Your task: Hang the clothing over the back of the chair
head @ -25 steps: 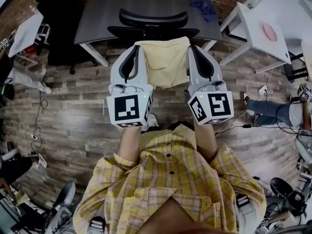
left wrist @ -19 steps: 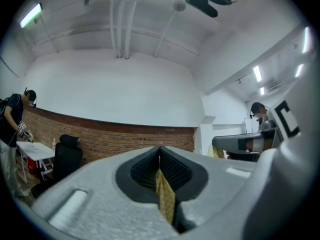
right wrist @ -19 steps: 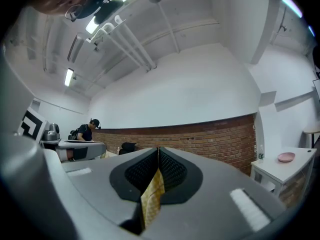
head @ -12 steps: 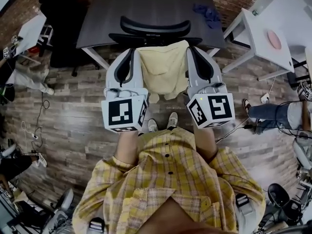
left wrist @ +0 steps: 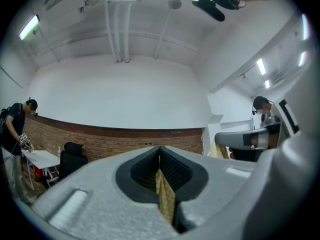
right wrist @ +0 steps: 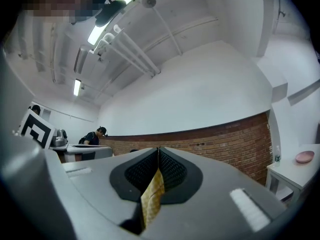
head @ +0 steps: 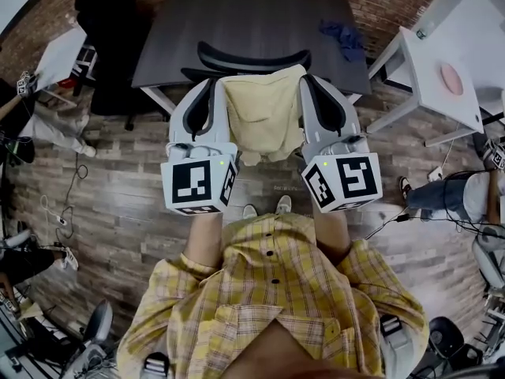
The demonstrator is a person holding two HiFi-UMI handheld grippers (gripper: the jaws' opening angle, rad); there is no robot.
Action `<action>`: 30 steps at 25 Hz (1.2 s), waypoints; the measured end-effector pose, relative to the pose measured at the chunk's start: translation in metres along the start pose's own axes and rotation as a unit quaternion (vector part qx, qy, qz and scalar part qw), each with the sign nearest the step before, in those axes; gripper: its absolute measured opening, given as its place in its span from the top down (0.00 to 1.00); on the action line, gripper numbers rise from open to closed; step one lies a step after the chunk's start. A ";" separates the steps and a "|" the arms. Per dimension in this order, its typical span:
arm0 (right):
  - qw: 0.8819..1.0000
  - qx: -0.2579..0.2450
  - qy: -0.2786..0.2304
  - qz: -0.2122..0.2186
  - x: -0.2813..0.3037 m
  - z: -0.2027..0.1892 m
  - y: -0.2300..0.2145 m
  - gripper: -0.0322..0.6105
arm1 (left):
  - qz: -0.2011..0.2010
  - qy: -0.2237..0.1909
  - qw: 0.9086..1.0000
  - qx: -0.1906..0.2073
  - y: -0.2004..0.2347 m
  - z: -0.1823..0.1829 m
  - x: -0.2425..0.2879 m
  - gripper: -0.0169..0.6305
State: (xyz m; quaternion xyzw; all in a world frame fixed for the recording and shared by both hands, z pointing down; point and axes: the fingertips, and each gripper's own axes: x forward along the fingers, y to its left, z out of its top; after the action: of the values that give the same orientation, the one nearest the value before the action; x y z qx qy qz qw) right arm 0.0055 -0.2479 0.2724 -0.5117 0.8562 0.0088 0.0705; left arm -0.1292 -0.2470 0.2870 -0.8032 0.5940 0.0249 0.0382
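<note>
A pale yellow garment [head: 263,117] hangs stretched between my two grippers, in the air just in front of the black office chair [head: 252,58]. My left gripper [head: 215,85] is shut on the garment's left top edge, and a yellow fold [left wrist: 165,196] is pinched between its pads. My right gripper [head: 309,81] is shut on the right top edge, with cloth [right wrist: 152,196] caught between its pads too. The chair's curved backrest shows just beyond the garment's top edge. Both grippers point about level toward the brick wall.
A dark desk [head: 245,26] stands behind the chair with a blue cloth [head: 343,38] on its right corner. A white table [head: 442,77] with a pink dish stands at right, and another dark chair [head: 110,46] at left. Cables and bystanders' legs lie around the wooden floor.
Both grippers have carried the garment forward and slightly up toward the chair's backrest. The person has stepped forward, and their shoes now show below the garment.
</note>
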 end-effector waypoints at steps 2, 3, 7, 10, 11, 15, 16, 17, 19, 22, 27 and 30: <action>1.000 0.001 -0.003 0.001 0.005 0.002 -0.001 0.94 | 0.002 0.000 1.000 -0.003 0.004 0.002 0.006 0.97; 1.000 0.001 -0.004 0.001 0.007 0.003 -0.002 0.94 | 0.003 -0.001 1.000 -0.002 0.005 0.003 0.009 0.97; 1.000 -0.005 -0.011 -0.001 0.014 0.011 -0.009 0.94 | 0.005 -0.010 1.000 0.003 0.006 0.012 0.018 0.97; 1.000 -0.012 -0.015 -0.001 0.020 0.019 -0.011 0.94 | 0.006 -0.015 1.000 0.010 0.007 0.021 0.023 0.97; 1.000 -0.014 -0.016 0.000 0.022 0.022 -0.011 0.94 | 0.006 -0.015 1.000 0.012 0.008 0.024 0.025 0.97; 0.999 -0.026 -0.022 0.003 0.033 0.033 -0.007 0.94 | 0.010 -0.013 1.000 0.018 0.017 0.035 0.034 0.97; 0.999 -0.029 -0.024 0.003 0.035 0.036 -0.008 0.94 | 0.013 -0.014 1.000 0.020 0.018 0.037 0.036 0.97; 0.999 -0.031 -0.025 0.004 0.037 0.039 -0.009 0.94 | 0.015 -0.014 1.000 0.023 0.019 0.040 0.039 0.97; 0.999 -0.033 -0.026 0.006 0.042 0.042 -0.012 0.94 | 0.018 -0.011 0.999 0.029 0.020 0.044 0.045 0.97; 0.999 -0.040 -0.023 0.010 0.050 0.047 -0.013 0.94 | 0.018 -0.008 0.999 0.030 0.022 0.047 0.053 0.97; 0.998 -0.048 -0.029 0.007 0.058 0.056 -0.015 0.94 | 0.020 -0.014 0.999 0.042 0.024 0.057 0.060 0.97; 0.998 -0.050 -0.030 0.002 0.067 0.061 -0.021 0.94 | 0.017 -0.017 0.999 0.043 0.025 0.063 0.069 0.97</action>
State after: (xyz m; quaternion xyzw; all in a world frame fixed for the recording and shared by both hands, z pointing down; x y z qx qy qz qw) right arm -0.0009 -0.3111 0.2041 -0.5125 0.8532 0.0673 0.0702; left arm -0.1328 -0.3148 0.2172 -0.7899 0.6075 0.0135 0.0826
